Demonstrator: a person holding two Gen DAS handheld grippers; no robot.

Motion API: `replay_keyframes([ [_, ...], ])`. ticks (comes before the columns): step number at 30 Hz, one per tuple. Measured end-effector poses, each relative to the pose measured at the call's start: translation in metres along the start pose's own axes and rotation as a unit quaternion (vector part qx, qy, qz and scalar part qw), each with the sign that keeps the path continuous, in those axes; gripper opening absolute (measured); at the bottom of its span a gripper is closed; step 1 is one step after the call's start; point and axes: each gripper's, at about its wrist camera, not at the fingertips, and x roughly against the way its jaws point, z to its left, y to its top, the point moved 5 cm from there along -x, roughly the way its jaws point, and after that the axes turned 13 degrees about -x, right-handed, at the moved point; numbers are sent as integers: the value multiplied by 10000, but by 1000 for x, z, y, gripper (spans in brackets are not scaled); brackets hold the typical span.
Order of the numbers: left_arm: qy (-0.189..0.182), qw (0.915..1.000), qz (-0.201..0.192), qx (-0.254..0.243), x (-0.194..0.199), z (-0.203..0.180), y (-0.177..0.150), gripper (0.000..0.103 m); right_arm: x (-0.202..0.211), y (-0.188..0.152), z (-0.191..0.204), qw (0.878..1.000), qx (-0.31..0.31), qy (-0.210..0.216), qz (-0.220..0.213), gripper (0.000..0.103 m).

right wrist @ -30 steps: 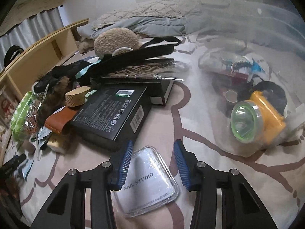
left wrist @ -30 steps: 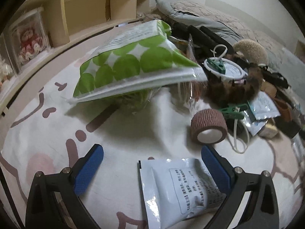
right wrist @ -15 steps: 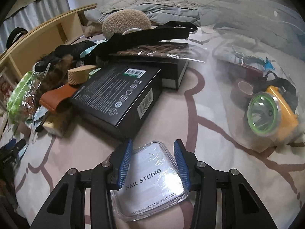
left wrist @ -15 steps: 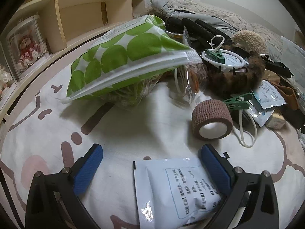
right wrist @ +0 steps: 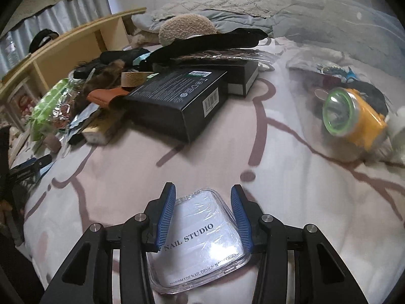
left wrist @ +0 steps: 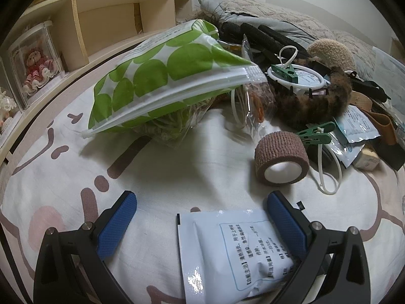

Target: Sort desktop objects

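Observation:
In the right wrist view my right gripper (right wrist: 202, 187) is shut on a clear plastic case labelled NAIL STUDIO (right wrist: 200, 238). Its blue pads press on the case's two sides just above the pale bedspread (right wrist: 141, 192). In the left wrist view my left gripper (left wrist: 201, 197) stands wide open. A white printed sachet (left wrist: 233, 250) lies on the cloth between its fingers, against the right finger (left wrist: 283, 225). Beyond it lie a brown bandage roll (left wrist: 281, 157) and a green-dotted zip bag (left wrist: 164, 76).
A heap of black boxes (right wrist: 182, 101), straps, a furry piece (left wrist: 316, 106), green clips (left wrist: 316, 131) and packets crosses the middle. A yellow headlamp in a clear bag (right wrist: 354, 119) lies at the right. A wooden shelf (left wrist: 101, 17) runs along the left.
My right gripper has drawn back from the black box with the case still in it, and rolled a little. The left gripper has stayed where it was.

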Motion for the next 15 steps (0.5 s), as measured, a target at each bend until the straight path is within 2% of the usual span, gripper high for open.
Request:
replay_keyframes([
  [2,-46,10000,-32,-46,3,-3,0,103,3,-3,-3,9999,-64,74,-25,46],
  [7,-540,9968,-215,-551,13,-28,2,103,-1,-1,-6,9996,-176,200,5,47],
  [9,-567,9956,-250,-701,16,-35,3,103,-2,-1,-6,9996,-191,218,10,47],
  [13,-804,9961,-117,-357,18,-29,5,103,-1,-2,-7,9994,-222,264,12,47],
  [15,-773,9965,-33,-315,18,-27,3,103,-1,-3,-8,9994,-227,274,10,47],
])
